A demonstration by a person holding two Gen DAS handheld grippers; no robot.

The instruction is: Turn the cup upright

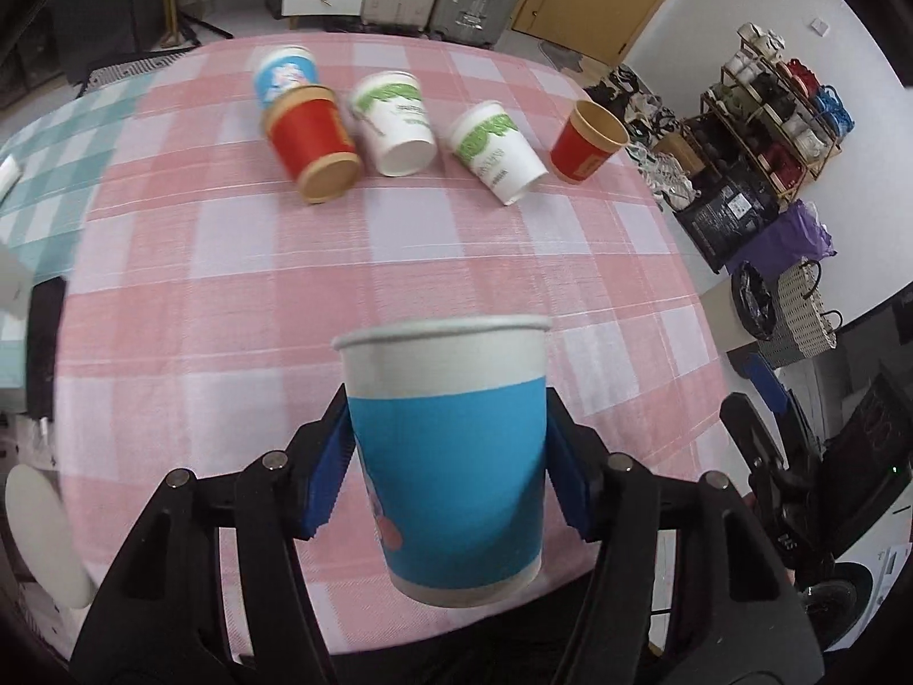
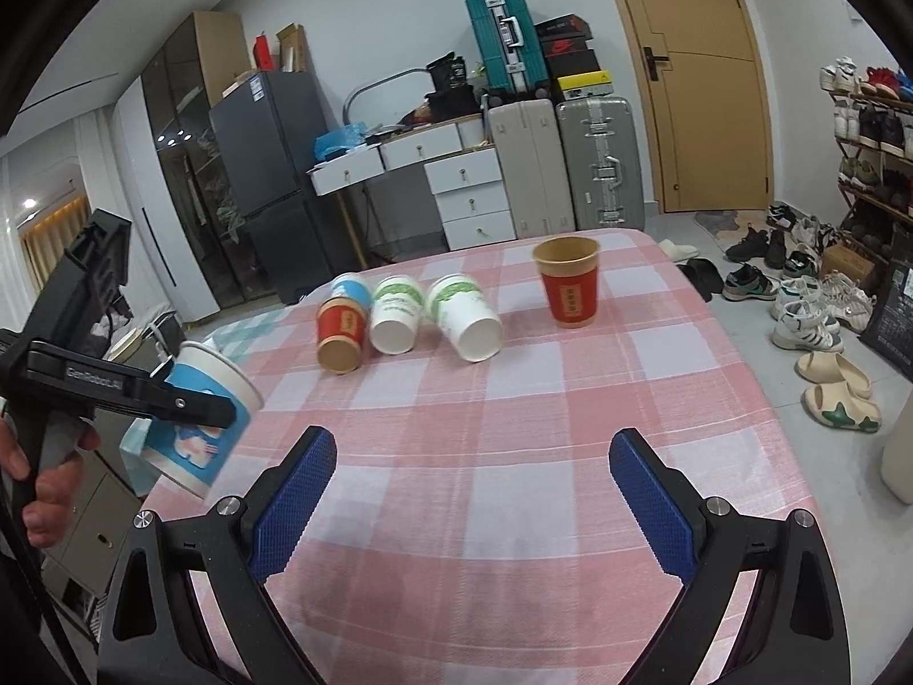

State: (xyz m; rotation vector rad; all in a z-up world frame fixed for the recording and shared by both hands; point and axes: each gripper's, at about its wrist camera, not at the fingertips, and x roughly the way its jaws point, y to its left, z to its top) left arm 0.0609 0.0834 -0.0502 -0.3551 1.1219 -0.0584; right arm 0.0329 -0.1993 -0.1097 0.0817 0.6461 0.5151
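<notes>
Nearest the left wrist lens: blue-and-white paper cup (image 1: 448, 456), clamped between the blue pads of the left gripper (image 1: 448, 468), held clear of the pink checked tablecloth (image 1: 399, 262). Rim up and base down in this view, long axis near vertical with a slight lean. From the right wrist, same cup (image 2: 200, 416) at the table's left edge, tilted, mouth up and toward the table, black fingers (image 2: 194, 405) across its side.

Right gripper (image 2: 472, 491) spread wide over bare cloth, gripping nothing.

Farther back on the cloth, a row of cups: red cup on its side (image 1: 311, 140), mouth toward the camera, touching a blue cup (image 1: 285, 73) behind it; two white cups with green print (image 1: 394, 123) and (image 1: 496, 151), also on their sides, open ends forward. Apart at the right, red cup with kraft rim (image 2: 568, 282), upright in the right wrist view, looking tilted in the left wrist view.

Only from the right wrist: suitcases (image 2: 599, 165), white drawers (image 2: 468, 200), wooden door (image 2: 690, 74), shoes on the floor (image 2: 810, 308). Only from the left: shelf of shoes (image 1: 776, 108) beyond the table's right edge.
</notes>
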